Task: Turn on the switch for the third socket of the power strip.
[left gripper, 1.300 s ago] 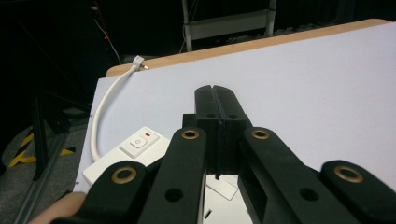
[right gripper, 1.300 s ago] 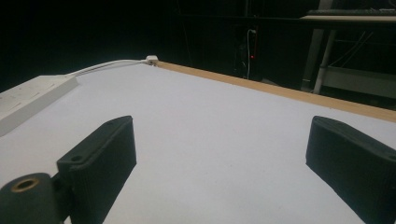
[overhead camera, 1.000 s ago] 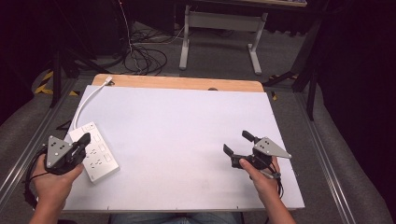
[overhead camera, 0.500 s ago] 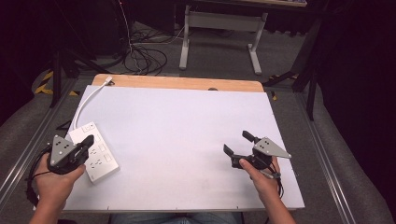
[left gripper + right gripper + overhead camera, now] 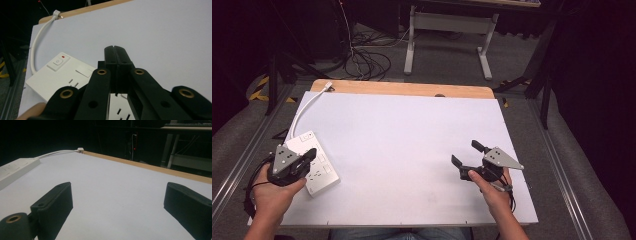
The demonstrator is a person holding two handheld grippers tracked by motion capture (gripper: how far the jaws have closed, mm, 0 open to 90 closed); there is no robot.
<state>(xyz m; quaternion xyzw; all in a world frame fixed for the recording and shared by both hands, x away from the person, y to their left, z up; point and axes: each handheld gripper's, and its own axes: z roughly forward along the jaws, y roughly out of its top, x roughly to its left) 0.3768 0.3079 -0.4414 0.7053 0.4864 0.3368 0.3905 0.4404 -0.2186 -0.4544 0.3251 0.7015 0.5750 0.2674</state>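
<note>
Beside power strip (image 5: 314, 162): cable (image 5: 304, 110) trailing; table (image 5: 412, 145).

We hold L gripper (image 5: 310, 154) low at near-left, jaws pressed together, nothing between. R gripper (image 5: 467, 153) near-right, jaws spread wide, empty. Both forearms enter from bottom edge.

Power strip (image 5: 314, 162): I see its near end covered by the left gripper (image 5: 309, 156); in the left gripper view, the bottom edge cuts its sockets. Cord (image 5: 304, 107): plug end too small to read. My forearms run off the frame.
</note>
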